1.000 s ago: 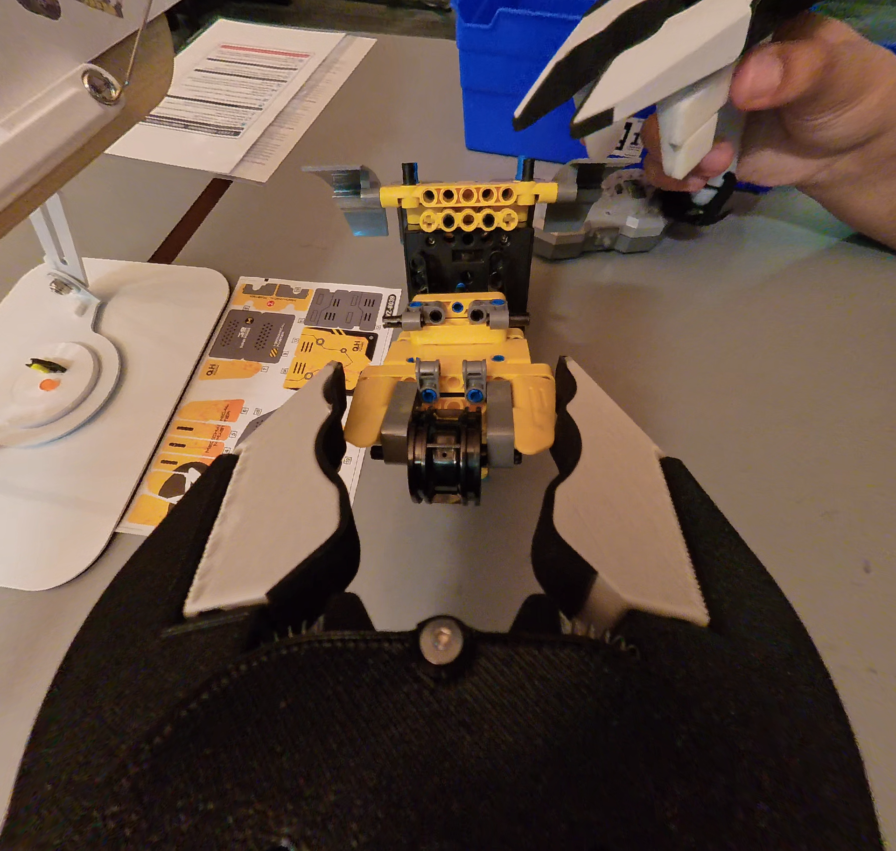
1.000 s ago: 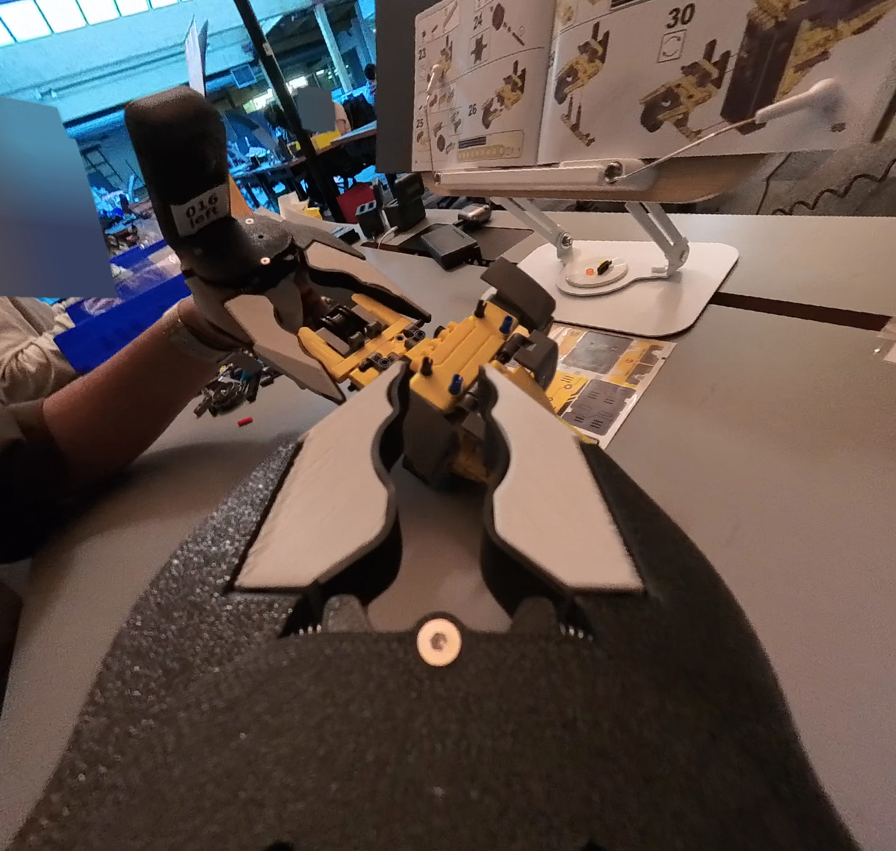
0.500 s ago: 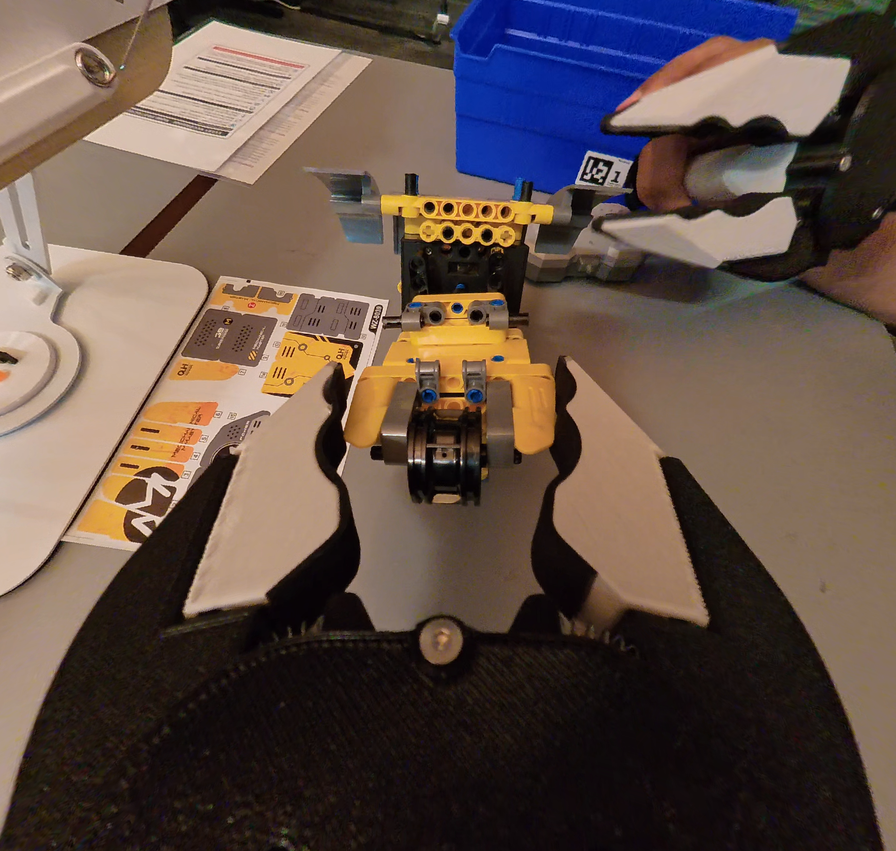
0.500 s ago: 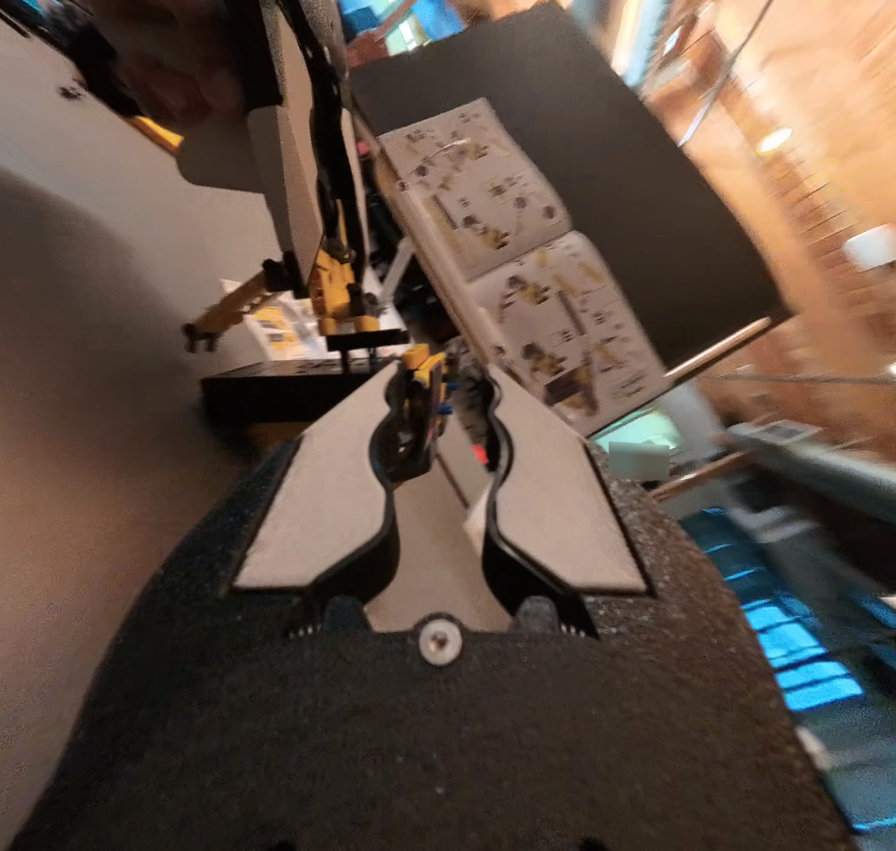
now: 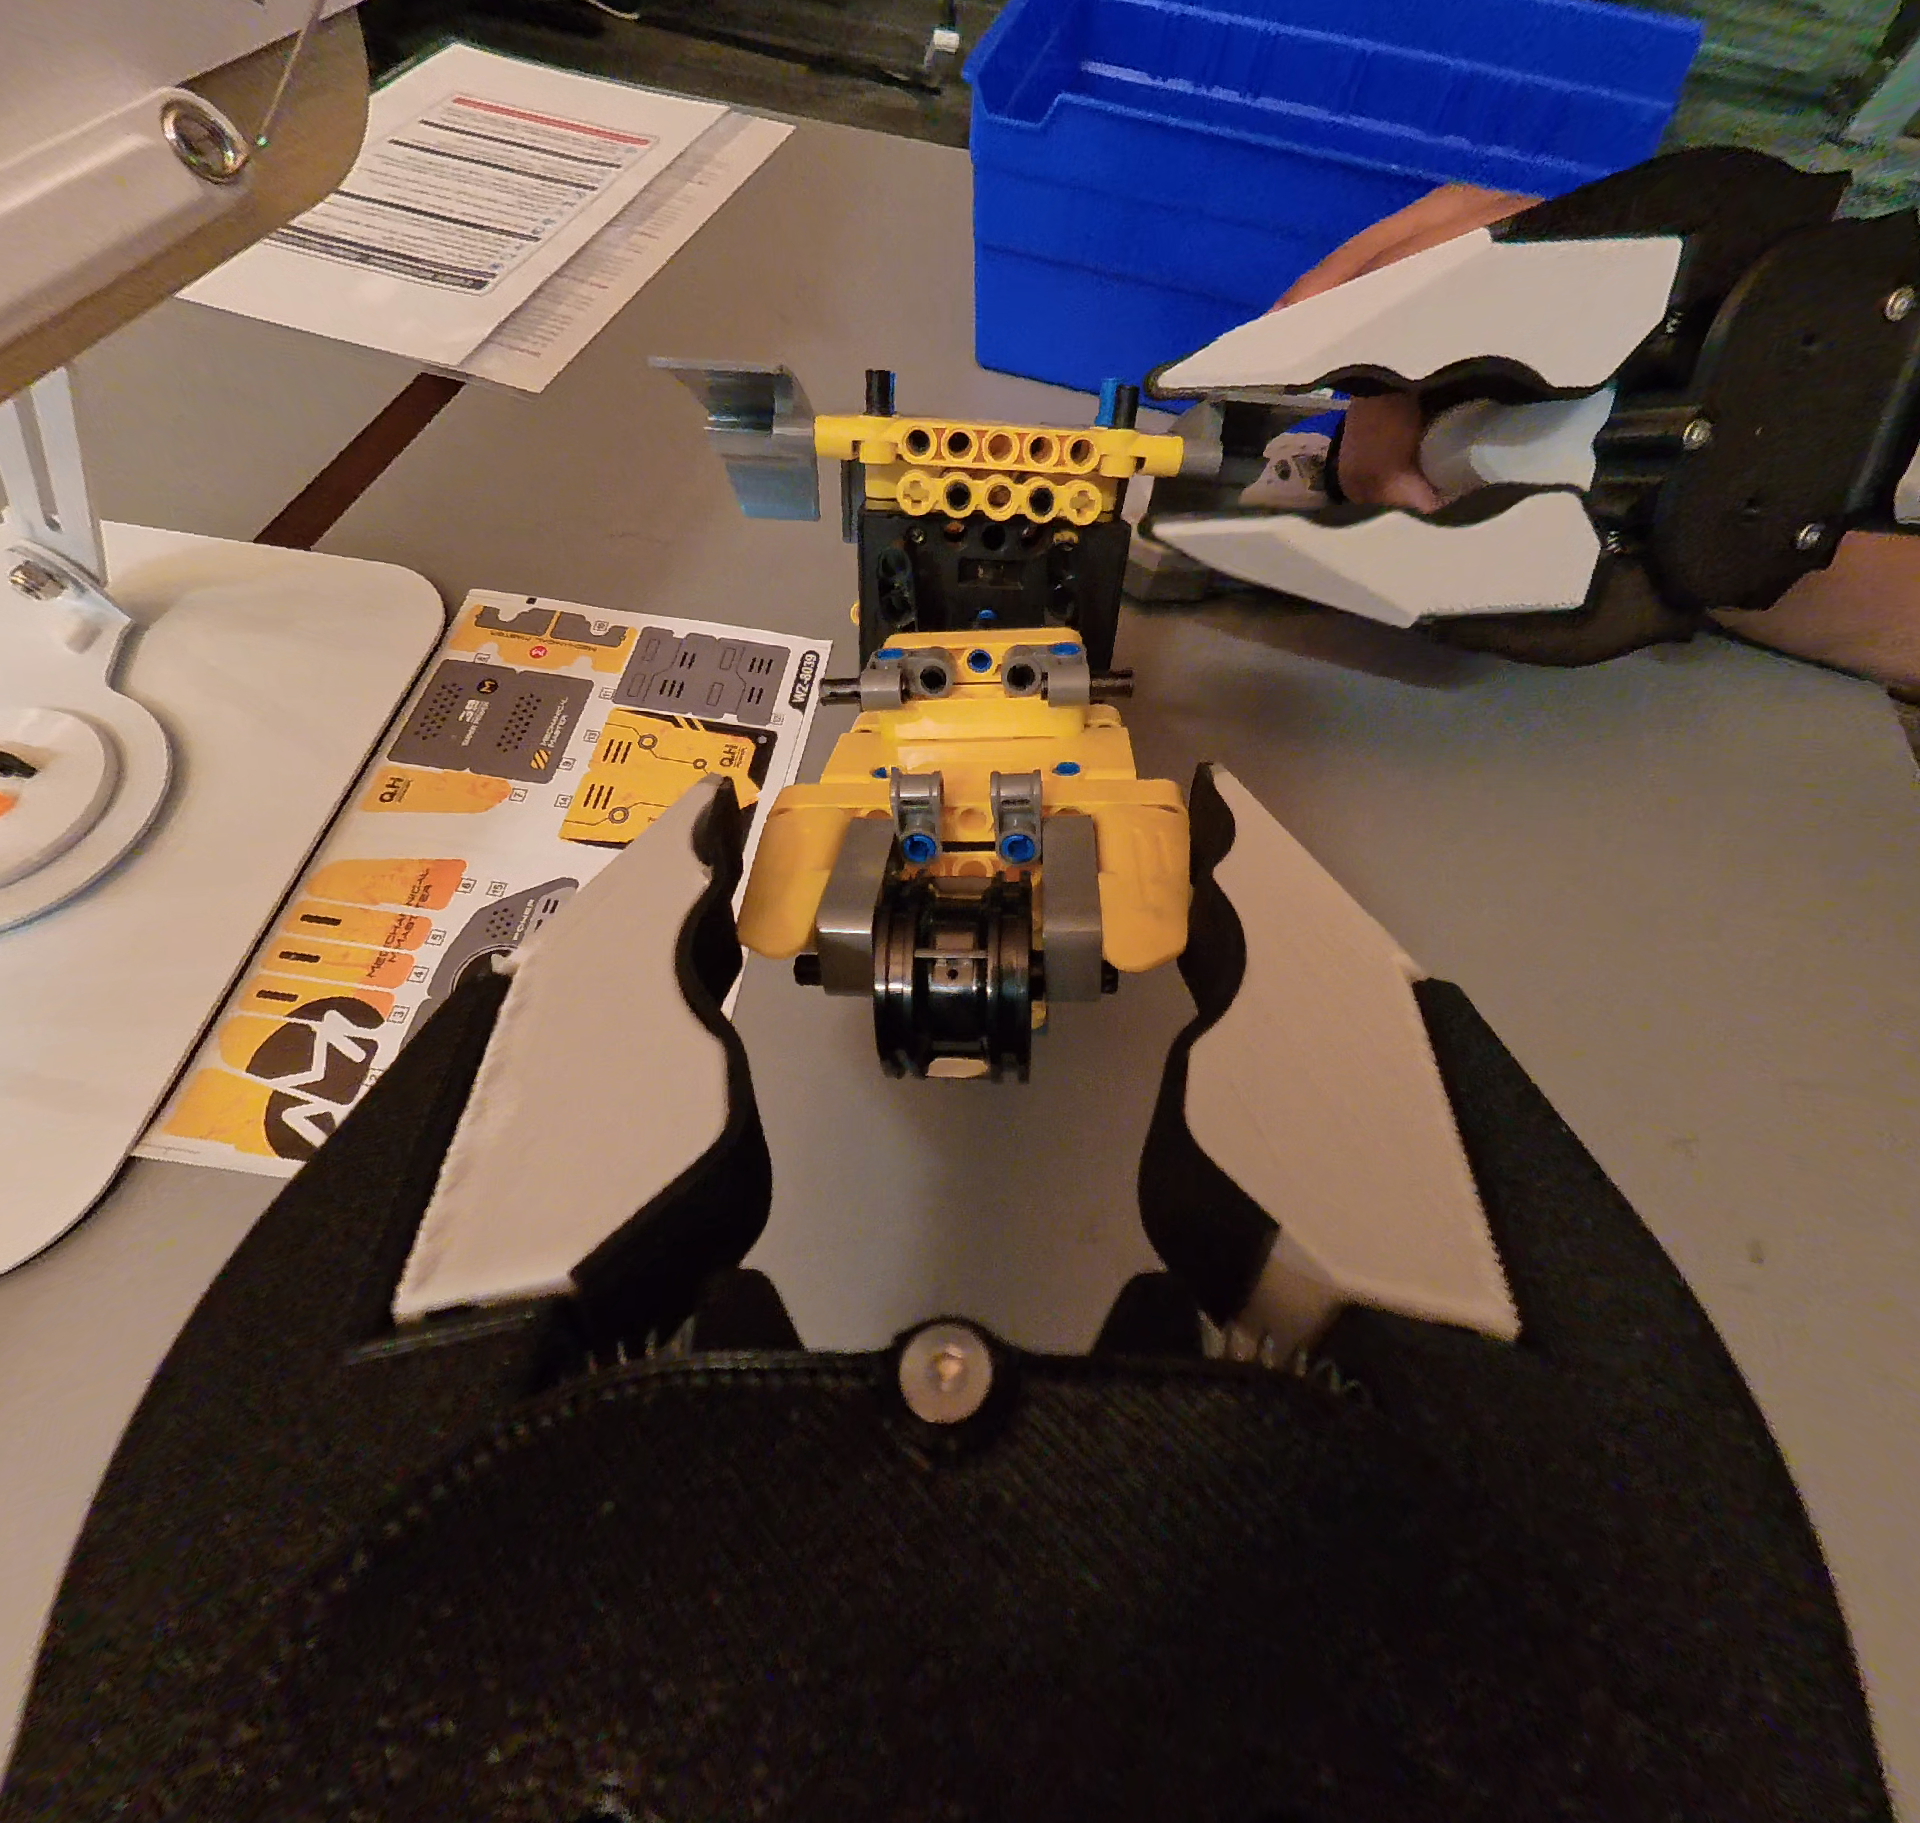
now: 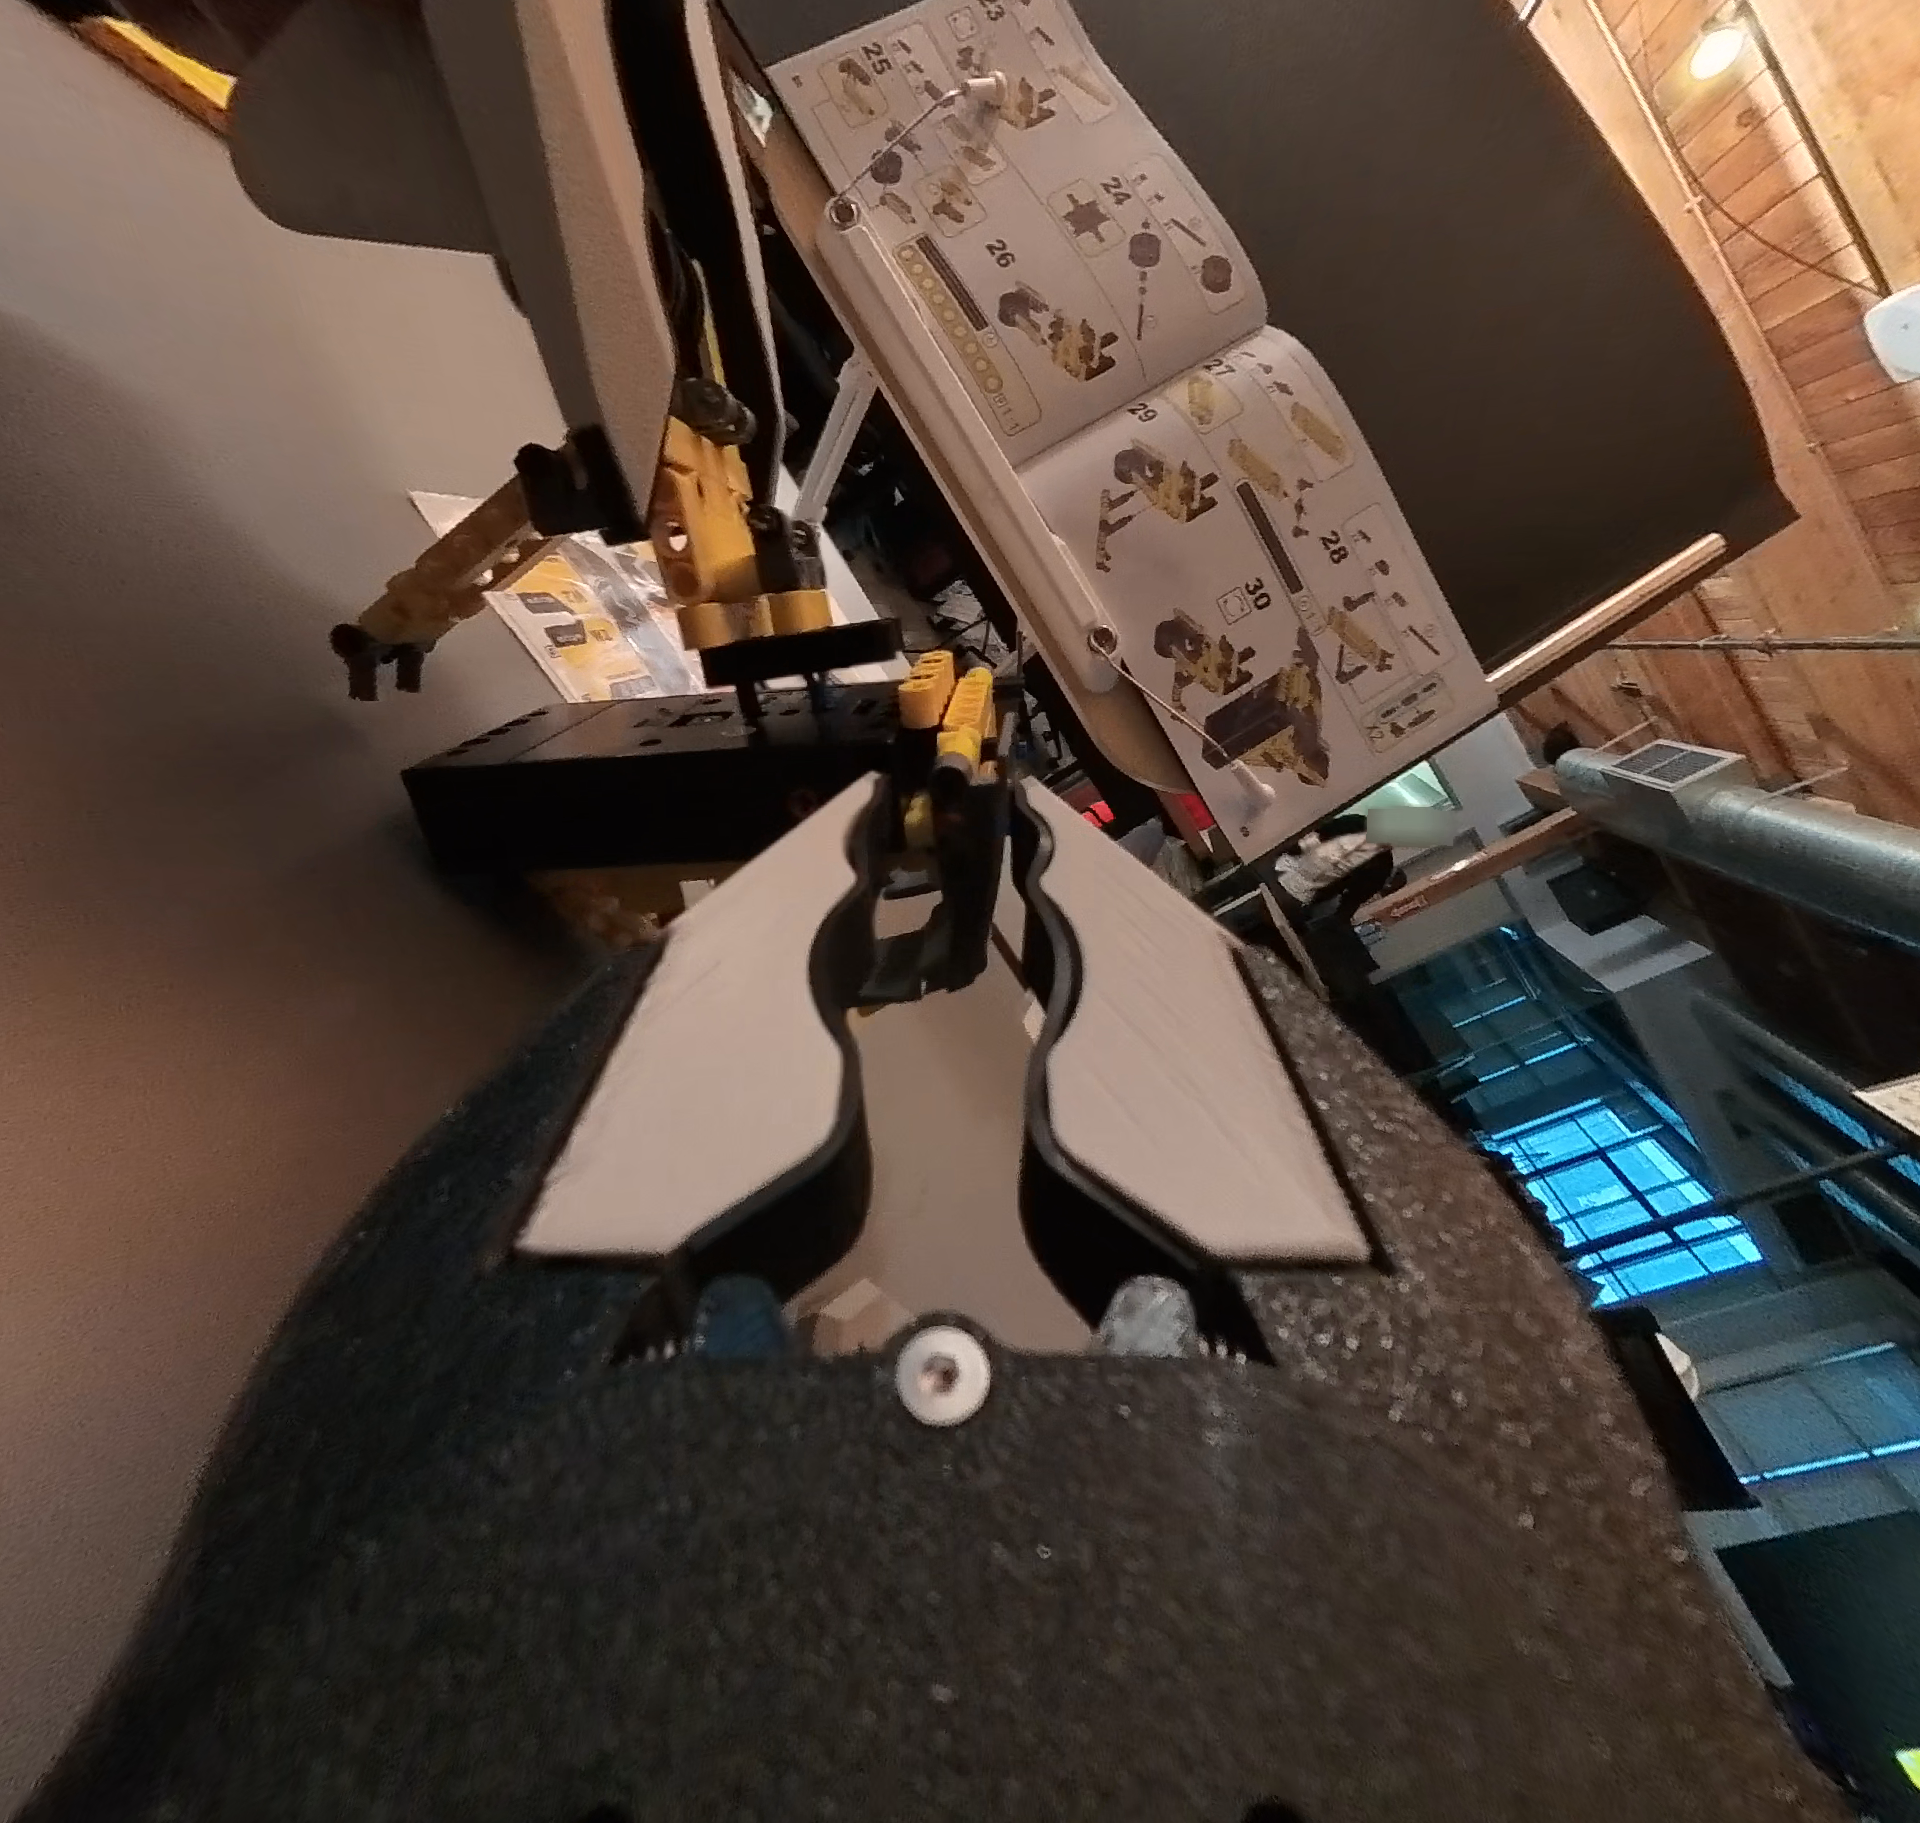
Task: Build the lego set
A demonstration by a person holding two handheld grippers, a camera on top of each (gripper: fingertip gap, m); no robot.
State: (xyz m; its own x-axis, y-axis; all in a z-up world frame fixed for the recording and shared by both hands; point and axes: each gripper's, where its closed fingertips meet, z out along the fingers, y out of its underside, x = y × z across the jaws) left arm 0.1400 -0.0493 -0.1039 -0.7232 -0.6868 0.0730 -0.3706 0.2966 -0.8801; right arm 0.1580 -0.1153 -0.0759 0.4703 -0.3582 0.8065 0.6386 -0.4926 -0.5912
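A yellow and black brick vehicle model [image 5: 977, 734] with a black wheel at its near end sits low over the grey table [image 5: 1558, 942]. My left gripper [image 5: 961, 797] is shut on its yellow body, one finger on each side. My right gripper [image 5: 1148, 454] comes in from the right, rolled on its side. Its jaws stand narrowly apart above and below the right end of the model's yellow beams [image 5: 997, 469]. In the right wrist view a black and yellow part [image 6: 940, 838] lies between my right gripper's [image 6: 945, 786] tips. I cannot tell whether they press on it. The model [image 6: 717, 526] and a left finger [image 6: 582, 267] show beyond.
A blue bin [image 5: 1299, 142] stands behind the model. A sticker sheet [image 5: 499, 817] and a white stand base [image 5: 208, 734] lie to the left, with a printed paper [image 5: 499, 204] behind. The stand holds an open instruction booklet [image 6: 1143, 423]. A small metal bracket [image 5: 748, 423] stands at the model's far left. Spacing between my two grippers at the tips: around 8 cm.
My right gripper came down from the upper right, rolled onto its side and moved in to the model's far right end. My left gripper kept its hold and shifted slightly right.
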